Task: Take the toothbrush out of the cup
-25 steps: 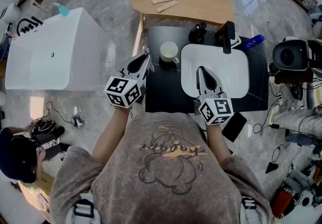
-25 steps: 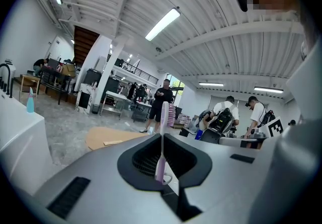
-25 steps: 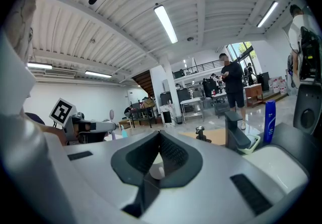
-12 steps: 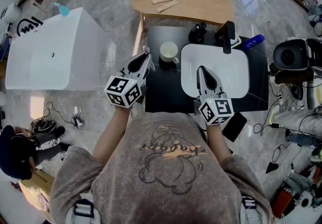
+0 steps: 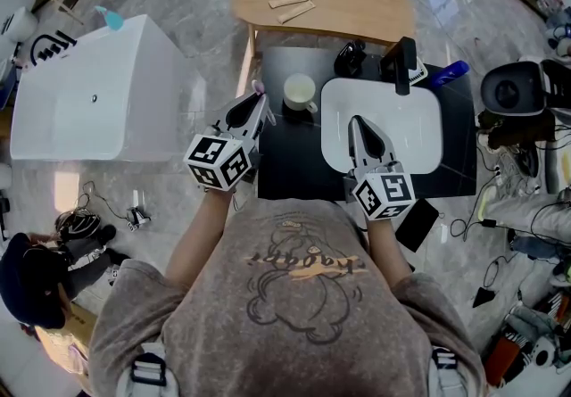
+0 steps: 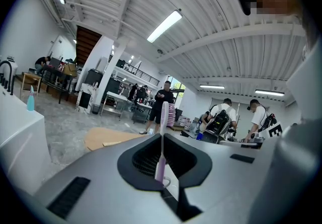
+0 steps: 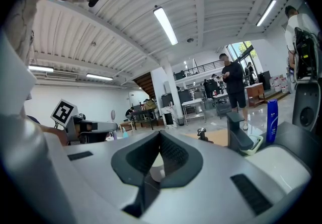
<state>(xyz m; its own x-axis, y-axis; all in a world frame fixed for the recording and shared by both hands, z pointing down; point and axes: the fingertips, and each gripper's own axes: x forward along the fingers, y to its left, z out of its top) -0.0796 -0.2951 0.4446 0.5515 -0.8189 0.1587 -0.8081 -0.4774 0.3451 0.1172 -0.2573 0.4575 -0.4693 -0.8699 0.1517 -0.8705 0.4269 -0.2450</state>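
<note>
Head view, with both gripper views. The left gripper (image 5: 256, 108) lies left of centre in the head view, its jaws pressed onto the handle of a pink toothbrush (image 6: 162, 122). In the left gripper view the toothbrush stands upright between the jaw tips, and its bristle end rises above them. The toothbrush is clear of the cup (image 5: 300, 89) and does not touch it. The cup, pale and with a handle, stands upright on the black tabletop (image 5: 294, 163), just right of the left gripper's tips and above centre of the frame.

The right gripper (image 5: 357, 123) lies right of centre, its tips over the near part of a white basin (image 5: 419, 132) set on the same tabletop. In the right gripper view its jaws are pressed together at the tips, with nothing pinched between them.

A wooden table (image 5: 348, 3) fills the upper middle of the head view, and a large white tub (image 5: 98, 92) the upper left.
</note>
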